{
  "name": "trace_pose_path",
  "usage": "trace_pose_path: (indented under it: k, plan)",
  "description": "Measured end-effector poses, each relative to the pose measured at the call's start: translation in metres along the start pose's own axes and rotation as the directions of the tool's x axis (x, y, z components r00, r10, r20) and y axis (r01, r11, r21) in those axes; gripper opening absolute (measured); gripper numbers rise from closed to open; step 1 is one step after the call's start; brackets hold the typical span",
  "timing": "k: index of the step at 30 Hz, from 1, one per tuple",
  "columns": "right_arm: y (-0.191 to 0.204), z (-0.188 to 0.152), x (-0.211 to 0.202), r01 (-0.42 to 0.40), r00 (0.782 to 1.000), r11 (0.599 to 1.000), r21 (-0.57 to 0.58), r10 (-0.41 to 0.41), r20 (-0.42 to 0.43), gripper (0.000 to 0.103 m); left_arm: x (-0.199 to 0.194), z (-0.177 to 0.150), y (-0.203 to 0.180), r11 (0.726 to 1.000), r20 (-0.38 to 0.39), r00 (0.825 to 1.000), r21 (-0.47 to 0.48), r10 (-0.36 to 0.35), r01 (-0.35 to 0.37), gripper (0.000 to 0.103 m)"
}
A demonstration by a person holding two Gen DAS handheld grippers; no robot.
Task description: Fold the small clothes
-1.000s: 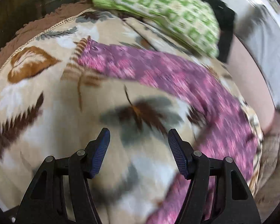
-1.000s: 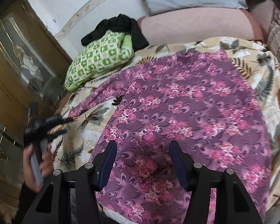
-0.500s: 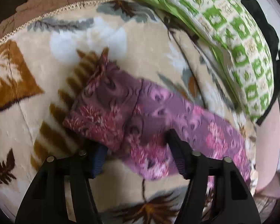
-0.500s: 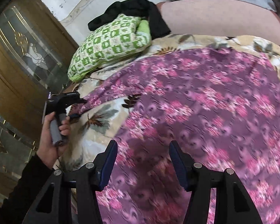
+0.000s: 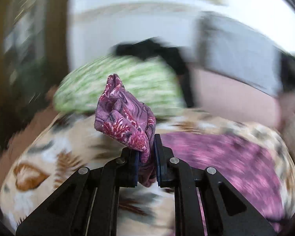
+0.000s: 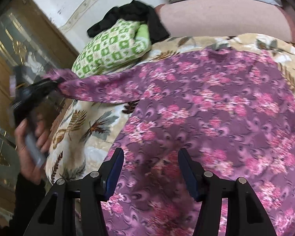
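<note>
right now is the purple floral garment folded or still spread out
Mostly spread: the purple floral garment lies open across the leaf-print blanket. Only its sleeve is lifted, its bunched cuff pinched in the left hand-held gripper.

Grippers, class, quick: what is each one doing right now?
Left gripper: jaws closing, pinching the sleeve of the purple top.
Right gripper: open, holding nothing, over the top.

Left wrist view: close, low over bed, facing headboard wall. Right wrist view: higher, angled down. Both share green checked pillow point(image 5: 120, 84) point(image 6: 112, 51) and purple floral garment point(image 5: 226, 157) point(image 6: 216, 108).
</note>
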State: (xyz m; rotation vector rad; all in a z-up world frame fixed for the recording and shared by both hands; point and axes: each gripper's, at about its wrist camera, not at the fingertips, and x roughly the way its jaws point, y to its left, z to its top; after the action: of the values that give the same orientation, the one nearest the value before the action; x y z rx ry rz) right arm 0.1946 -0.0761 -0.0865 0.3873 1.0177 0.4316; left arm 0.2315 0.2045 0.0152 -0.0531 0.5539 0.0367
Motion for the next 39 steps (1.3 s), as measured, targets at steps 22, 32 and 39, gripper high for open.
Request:
trace_pose_path:
  k: [22,32,39]
  plan:
    - [-0.143,-0.023,-0.006,-0.126,0.99,0.951,0.282,0.137,-0.022,0.057,-0.038,-0.179,-0.196,0.755,-0.466,0.827,0.405,-0.315,0.516,0.059]
    - [-0.111,-0.059,0.026,-0.092,0.98,0.975,0.203,0.125,-0.153,0.039,0.025,-0.149,-0.129,0.952,-0.486,0.848,0.098,-0.209,0.291,0.059]
    - [-0.092,-0.058,-0.053,0.052,0.998,0.986,0.159,-0.055,0.01,0.011,0.037,-0.152,-0.117,0.957,-0.531,0.81,-0.009,-0.25,0.29,0.059]
